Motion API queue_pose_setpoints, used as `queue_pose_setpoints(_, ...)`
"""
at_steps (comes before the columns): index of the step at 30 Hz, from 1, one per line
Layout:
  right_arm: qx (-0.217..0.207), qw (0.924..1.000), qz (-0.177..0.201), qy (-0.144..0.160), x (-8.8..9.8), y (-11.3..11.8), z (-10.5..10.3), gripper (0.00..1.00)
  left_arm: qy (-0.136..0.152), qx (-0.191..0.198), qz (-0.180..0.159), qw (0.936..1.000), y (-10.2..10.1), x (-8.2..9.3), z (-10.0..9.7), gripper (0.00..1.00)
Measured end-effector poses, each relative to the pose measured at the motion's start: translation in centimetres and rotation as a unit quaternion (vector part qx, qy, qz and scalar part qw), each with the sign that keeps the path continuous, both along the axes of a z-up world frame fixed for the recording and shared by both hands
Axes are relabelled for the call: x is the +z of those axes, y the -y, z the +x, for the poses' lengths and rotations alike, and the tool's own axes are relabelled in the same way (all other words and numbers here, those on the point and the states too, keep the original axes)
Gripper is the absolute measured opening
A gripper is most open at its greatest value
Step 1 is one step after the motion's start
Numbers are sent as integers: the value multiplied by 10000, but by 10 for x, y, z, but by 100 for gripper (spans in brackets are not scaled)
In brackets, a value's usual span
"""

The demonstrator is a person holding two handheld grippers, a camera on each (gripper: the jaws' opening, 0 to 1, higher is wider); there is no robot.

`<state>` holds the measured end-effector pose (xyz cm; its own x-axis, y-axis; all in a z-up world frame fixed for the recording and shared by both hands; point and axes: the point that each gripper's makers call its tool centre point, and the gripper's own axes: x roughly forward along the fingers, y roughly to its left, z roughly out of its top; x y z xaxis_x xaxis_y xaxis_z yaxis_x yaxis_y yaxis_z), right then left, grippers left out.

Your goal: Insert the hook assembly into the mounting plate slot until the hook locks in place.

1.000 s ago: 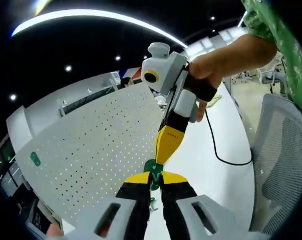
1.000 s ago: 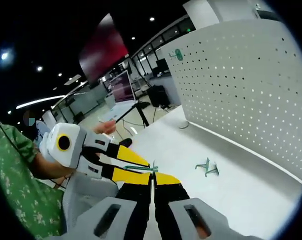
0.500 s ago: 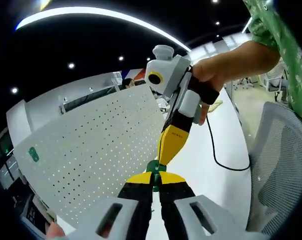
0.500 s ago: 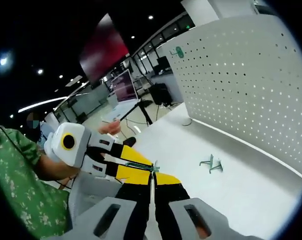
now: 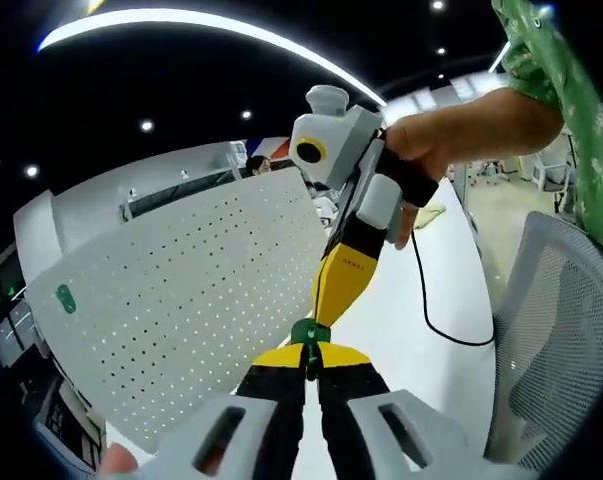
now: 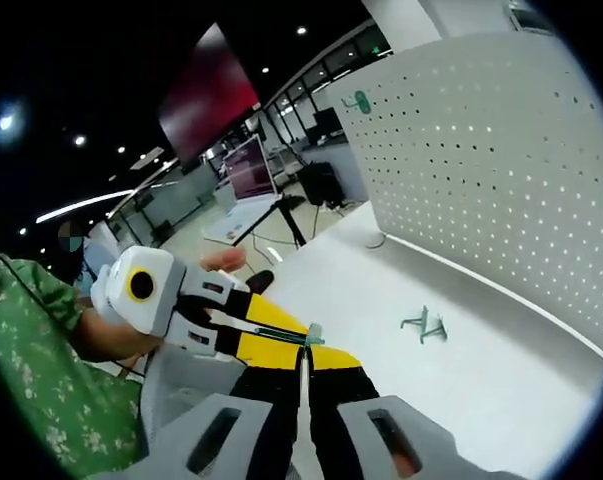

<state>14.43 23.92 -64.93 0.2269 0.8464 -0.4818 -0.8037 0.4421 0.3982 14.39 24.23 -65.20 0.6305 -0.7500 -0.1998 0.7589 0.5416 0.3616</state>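
Your left gripper point(image 5: 307, 357) has its yellow-tipped black jaws pressed together on a small green hook piece point(image 5: 308, 334), a flat glossy plastic part held up in the air in front of the pegboard point(image 5: 191, 300). Your right gripper point(image 5: 333, 300) comes down from above in the left gripper view, its tapered yellow jaws meeting the same green hook piece from the opposite side; in the right gripper view the right gripper point(image 6: 303, 352) has its jaws pinched nearly flat on a thin edge of the green piece point(image 6: 310, 337), and the left gripper point(image 6: 266, 330) reaches in from the left to touch it, held in your hand point(image 6: 223, 262). The pegboard point(image 6: 481, 170) is a white sheet-metal panel, matte and dotted with an even grid of small round holes, standing upright at the back of the smooth white table point(image 6: 461, 370). A green hook point(image 6: 357, 101) hangs in the upper corner of the pegboard, and a second green wire hook point(image 6: 422, 325) lies loose on the table just in front of the pegboard's base. A black cable point(image 5: 436, 290) trails across the table beside a grey mesh chair point(image 5: 551, 330).
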Motion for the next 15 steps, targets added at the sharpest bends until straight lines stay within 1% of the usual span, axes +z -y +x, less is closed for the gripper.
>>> queue_pose_setpoints(3,-39,9999,56,-107,0,-1,0,1,-90,40,-123,9999,-1,0,1,3)
queue_pose_setpoints(7,-56,9999,95,-123,2,-2,1,0,-226,137,-294,9992,-4,-1,4,3)
queue_pose_setpoints(9,-59,9999,116,-108,2,-3,2,0,-350,170,-448,9982,-6,0,4,3)
queue_pose_setpoints(13,-45,9999,140,-36,4,-5,3,1,-373,227,-482,9979,-7,-1,6,3)
queue_pose_setpoints(15,-35,9999,159,-3,4,-5,3,1,-445,272,-586,9969,-8,0,8,3)
